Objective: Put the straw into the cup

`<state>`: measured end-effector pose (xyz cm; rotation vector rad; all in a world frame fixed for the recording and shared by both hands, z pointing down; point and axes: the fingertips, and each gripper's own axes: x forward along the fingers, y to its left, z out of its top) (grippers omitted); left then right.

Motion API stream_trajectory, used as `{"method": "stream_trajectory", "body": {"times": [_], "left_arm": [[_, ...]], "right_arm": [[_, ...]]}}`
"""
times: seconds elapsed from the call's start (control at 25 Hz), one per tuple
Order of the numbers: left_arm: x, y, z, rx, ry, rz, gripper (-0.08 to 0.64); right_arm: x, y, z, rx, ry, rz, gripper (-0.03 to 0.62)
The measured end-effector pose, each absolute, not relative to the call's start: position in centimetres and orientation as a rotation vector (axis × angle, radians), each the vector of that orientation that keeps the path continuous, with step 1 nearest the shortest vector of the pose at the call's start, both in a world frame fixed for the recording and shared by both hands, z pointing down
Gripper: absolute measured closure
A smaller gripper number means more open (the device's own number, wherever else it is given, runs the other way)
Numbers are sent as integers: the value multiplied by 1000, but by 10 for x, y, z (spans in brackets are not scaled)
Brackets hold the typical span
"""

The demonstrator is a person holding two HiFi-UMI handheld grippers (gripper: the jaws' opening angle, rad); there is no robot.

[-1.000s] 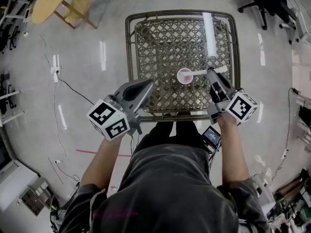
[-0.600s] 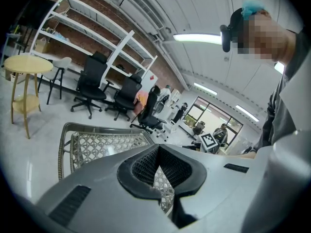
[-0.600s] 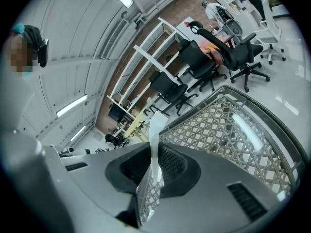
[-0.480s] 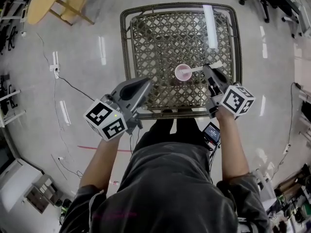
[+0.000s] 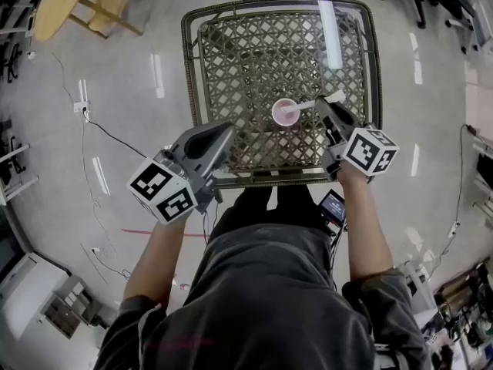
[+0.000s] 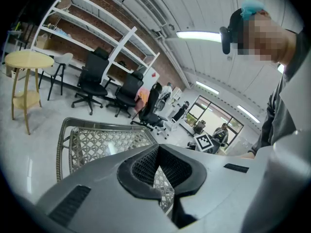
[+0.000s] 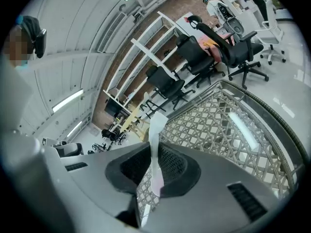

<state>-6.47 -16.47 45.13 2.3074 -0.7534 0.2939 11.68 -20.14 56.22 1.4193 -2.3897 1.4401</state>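
R gripper (image 5: 325, 108): jaws clamped on white straw (image 5: 308, 105), far end at pink cup (image 5: 283, 112), frame centre, on lattice table (image 5: 254, 52). L gripper (image 5: 225, 132): jaws together, empty, lower left.

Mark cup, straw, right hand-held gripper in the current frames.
cup (image 5: 281, 114), head view, its pink inside.
straw (image 7: 155, 144), right gripper view, mid-length between the jaws.
right hand-held gripper (image 5: 326, 108), head view, at its fingertips.

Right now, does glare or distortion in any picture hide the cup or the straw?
No. Head view: a glare strip lies on the table, clear of the cup and straw; fisheye bows the rim. Right gripper view: the straw is sharp in the shut right gripper; shelves curve. Left gripper view: neither shows.
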Motion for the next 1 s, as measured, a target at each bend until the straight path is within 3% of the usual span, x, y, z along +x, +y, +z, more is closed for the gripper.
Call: {"method": "stream_trajectory", "body": {"times": [1.0], "left_arm": [[-60,-159,470,2262,-738,312,552]], "right_arm": [[80,-196,601,1279,-2329,1069,548]]}}
